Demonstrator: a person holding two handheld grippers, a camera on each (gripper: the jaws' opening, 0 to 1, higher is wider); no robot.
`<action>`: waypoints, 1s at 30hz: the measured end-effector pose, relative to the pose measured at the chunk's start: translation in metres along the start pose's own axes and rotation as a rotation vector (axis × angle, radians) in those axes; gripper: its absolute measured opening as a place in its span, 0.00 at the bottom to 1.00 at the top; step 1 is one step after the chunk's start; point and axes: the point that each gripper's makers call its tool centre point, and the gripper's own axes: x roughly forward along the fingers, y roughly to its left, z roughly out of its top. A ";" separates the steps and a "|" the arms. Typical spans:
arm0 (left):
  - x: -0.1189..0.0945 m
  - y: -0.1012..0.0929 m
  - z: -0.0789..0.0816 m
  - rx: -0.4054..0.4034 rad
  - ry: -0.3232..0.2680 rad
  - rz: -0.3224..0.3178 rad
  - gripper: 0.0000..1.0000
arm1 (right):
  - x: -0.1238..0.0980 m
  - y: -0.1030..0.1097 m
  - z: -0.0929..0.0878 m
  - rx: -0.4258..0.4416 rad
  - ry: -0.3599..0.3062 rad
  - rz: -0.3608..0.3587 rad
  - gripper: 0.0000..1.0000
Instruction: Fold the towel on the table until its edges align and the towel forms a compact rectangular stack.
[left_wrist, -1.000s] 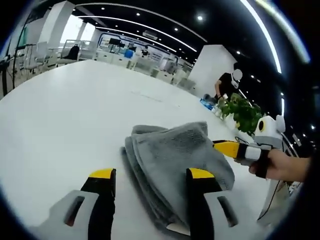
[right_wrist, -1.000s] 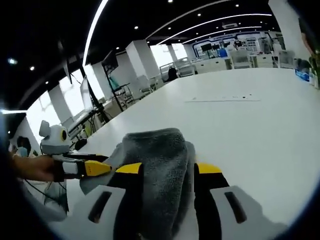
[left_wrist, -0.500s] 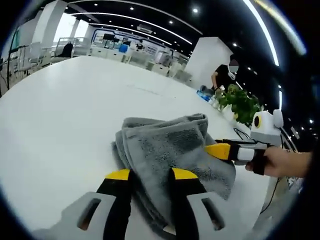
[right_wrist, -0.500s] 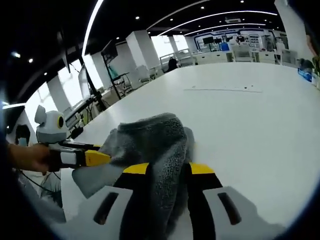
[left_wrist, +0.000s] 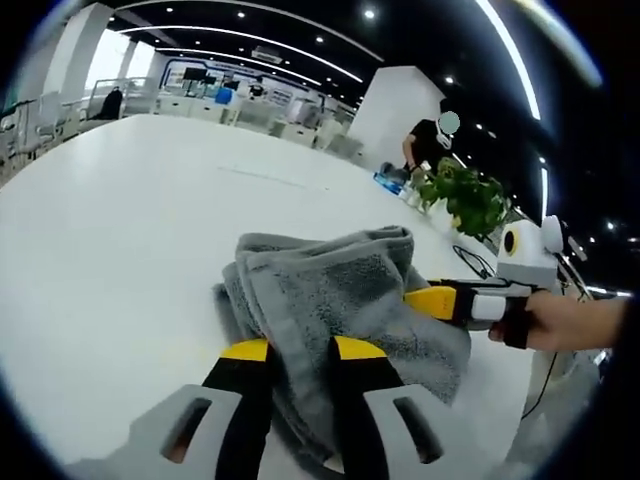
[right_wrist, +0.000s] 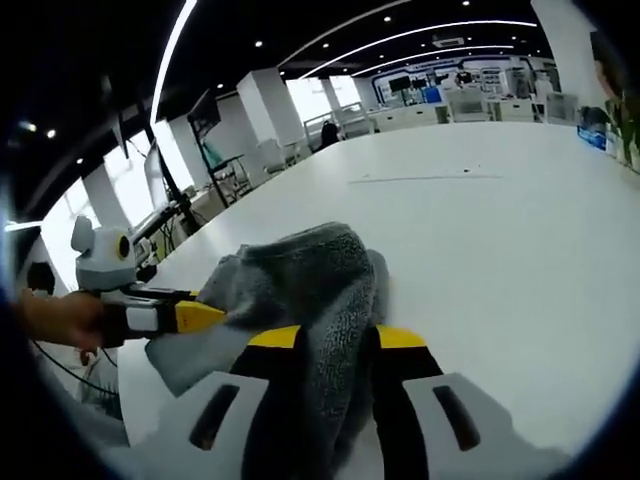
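A grey towel (left_wrist: 330, 290) lies bunched and partly folded on the white table (left_wrist: 110, 220). My left gripper (left_wrist: 295, 350) is shut on the towel's near edge, with cloth pinched between its yellow-tipped jaws. In the right gripper view the same towel (right_wrist: 300, 280) rises between the jaws of my right gripper (right_wrist: 338, 338), which is shut on it. The right gripper (left_wrist: 440, 300) comes into the left gripper view from the right, held by a hand (left_wrist: 565, 320). The left gripper (right_wrist: 195, 317) enters the right gripper view from the left, its tip at the towel's edge.
A green potted plant (left_wrist: 470, 200) stands past the table's far right edge, with a person (left_wrist: 425, 150) behind it. Desks and chairs (right_wrist: 470, 100) line the far end of the room. Open white tabletop (right_wrist: 500, 230) stretches beyond the towel.
Both grippers have gone from open around the towel to shut on it. The towel is bunched up slightly higher between them.
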 end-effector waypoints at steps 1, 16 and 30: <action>0.004 -0.002 0.001 0.007 0.000 -0.008 0.22 | -0.002 -0.003 0.000 0.007 -0.004 -0.005 0.25; 0.065 -0.048 0.018 0.112 0.015 -0.118 0.20 | -0.035 -0.063 0.005 0.087 -0.070 -0.132 0.23; 0.094 -0.062 0.035 0.167 0.012 -0.172 0.19 | -0.035 -0.089 0.017 0.137 -0.122 -0.178 0.23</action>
